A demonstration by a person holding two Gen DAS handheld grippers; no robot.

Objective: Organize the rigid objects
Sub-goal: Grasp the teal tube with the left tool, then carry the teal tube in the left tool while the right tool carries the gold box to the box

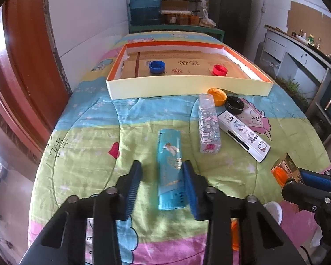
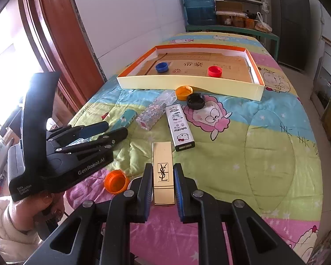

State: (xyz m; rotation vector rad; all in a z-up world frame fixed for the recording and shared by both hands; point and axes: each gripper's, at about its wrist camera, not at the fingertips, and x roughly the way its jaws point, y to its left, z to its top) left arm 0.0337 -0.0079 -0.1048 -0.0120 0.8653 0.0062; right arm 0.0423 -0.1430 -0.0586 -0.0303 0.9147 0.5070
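A teal box (image 1: 170,167) lies flat on the quilt between the fingers of my left gripper (image 1: 162,165). The right pad is against its side, while a strip of quilt shows between the left pad and the box, so the gripper is open. My right gripper (image 2: 163,166) is shut on a gold box (image 2: 163,154) with a black logo, both pads pressing its long sides. A shallow cream tray (image 1: 187,88) with an orange rim stands further back. It holds a blue cap (image 1: 157,66) and a red cap (image 1: 220,70).
In front of the tray lie an orange cap (image 1: 217,96), a black cap (image 1: 234,107), a floral box (image 1: 208,125) and a white cartoon-cat box (image 1: 242,133). Another orange cap (image 2: 115,181) sits near the quilt's front edge. A red-brown door (image 1: 26,66) stands left, and a hand (image 2: 39,201) holds the left gripper.
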